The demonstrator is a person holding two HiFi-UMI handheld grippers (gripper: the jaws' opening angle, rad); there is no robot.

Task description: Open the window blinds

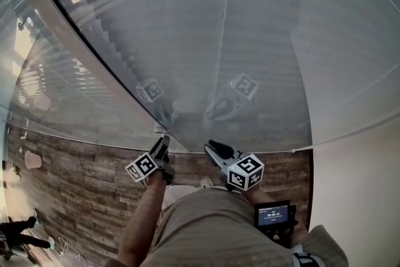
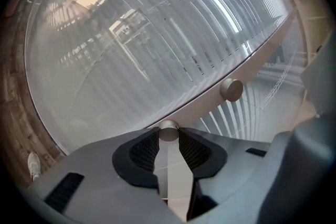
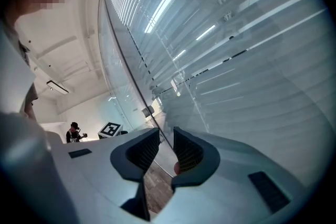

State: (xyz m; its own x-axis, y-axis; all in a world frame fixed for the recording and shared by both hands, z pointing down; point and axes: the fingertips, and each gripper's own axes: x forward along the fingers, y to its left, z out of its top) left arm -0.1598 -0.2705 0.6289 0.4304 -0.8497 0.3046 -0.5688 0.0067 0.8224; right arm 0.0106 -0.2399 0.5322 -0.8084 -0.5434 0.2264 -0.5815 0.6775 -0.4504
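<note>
Pinches a small round knob (image 2: 168, 130) between the pads of the left gripper (image 2: 168, 138), on the pale frame post (image 2: 205, 107) dividing two glass panes (image 2: 94, 113). Holds the right gripper (image 3: 166, 139) spread, nothing pressed between its pads, tips just beside the glass. Leaves open room below over the wood-plank floor (image 1: 81, 184) and rightward to a white wall (image 1: 356, 184). Carries a second knob (image 2: 231, 89) farther along the post. Sets the blinds (image 2: 157, 34) behind the glass: pale slats, close-set and hazy in the large pane, with clear gaps in the pane past the post
</note>
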